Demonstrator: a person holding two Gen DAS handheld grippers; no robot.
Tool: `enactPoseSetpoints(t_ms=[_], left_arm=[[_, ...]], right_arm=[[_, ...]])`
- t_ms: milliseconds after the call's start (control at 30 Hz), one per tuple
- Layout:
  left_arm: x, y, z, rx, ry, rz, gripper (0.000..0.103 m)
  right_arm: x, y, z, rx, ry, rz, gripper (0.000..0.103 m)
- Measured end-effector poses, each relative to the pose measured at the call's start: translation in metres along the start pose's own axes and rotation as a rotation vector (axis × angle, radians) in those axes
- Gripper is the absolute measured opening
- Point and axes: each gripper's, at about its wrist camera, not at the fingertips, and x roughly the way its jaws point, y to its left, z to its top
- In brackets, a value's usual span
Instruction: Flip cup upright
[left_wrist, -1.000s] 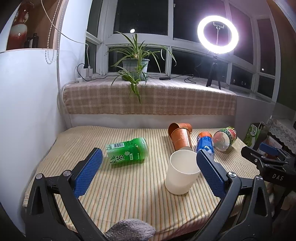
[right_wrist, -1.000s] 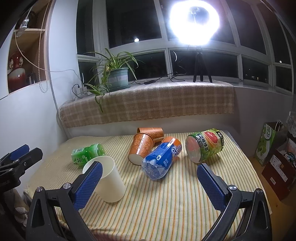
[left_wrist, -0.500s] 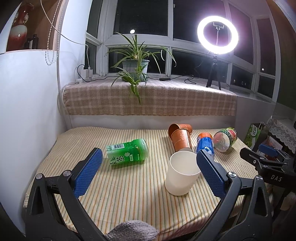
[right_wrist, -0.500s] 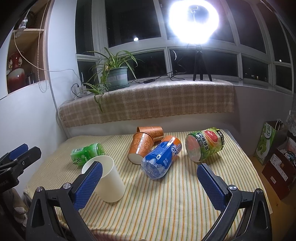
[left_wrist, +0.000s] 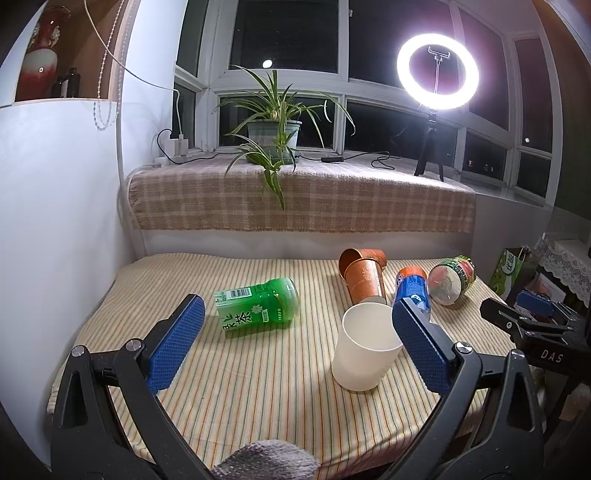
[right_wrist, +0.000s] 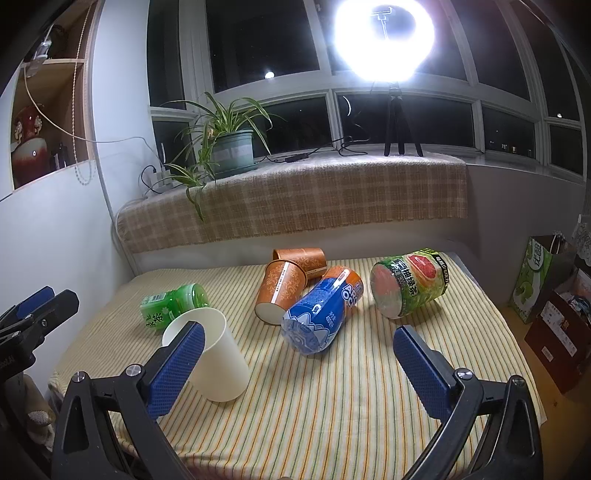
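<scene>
In the left wrist view the cup (left_wrist: 364, 350) stands on the table (left_wrist: 258, 387), just inside the right jaw, and a bottle (left_wrist: 256, 308) lies beyond the left jaw. In the right wrist view the cup (right_wrist: 218, 354) is behind the left jaw, with four containers (right_wrist: 321, 314) lying ahead between the jaws.

Cream cup (left_wrist: 364, 349), green bottle (left_wrist: 256, 308), 2 orange patterned cups (right_wrist: 282, 291), yellow-striped cloth (right_wrist: 332, 398).

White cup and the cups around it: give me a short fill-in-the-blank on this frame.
1. The white cup stands with its opening facing ____.
2. The green cup lies on its ____.
3. Both pairs of tongs, left and right, are ____ and hold nothing.
4. The number of orange cups lying on the striped cloth is ____.

Missing words: up; side; open; two
</scene>
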Motion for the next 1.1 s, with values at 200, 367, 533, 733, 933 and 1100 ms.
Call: enactPoseSetpoints(t_ms=[200,367,533,733,933,1100], left_arm=[[-0.0004,0.0026,0.0020,0.002,-0.002,0.002,0.103],[-0.0008,0.0026,0.0023,0.004,-0.002,0.003,0.103],[-0.0009,0.0014,0.0009,0.002,-0.003,0.003,0.103],[-0.0010,0.0024,0.0014,0.002,-0.003,0.005,0.103],[-0.0009,0.0025,0.0013,0.002,-0.004,0.003,0.103],[-0.0002,0.0031,0.0019,0.004,-0.003,0.005,0.103]], right_arm=[[0.0006,0.0002,-0.0003,0.006,0.005,0.002,0.103],[0.0015,0.0011,-0.0017,0.009,0.012,0.004,0.103],[0.0021,0.0006,-0.0013,0.009,0.012,0.004,0.103],[0.0036,0.0007,-0.0016,0.007,0.022,0.008,0.103],[0.0042,0.0006,-0.0013,0.007,0.024,0.010,0.103],[0.0044,0.0007,-0.0013,0.008,0.025,0.011,0.103]])
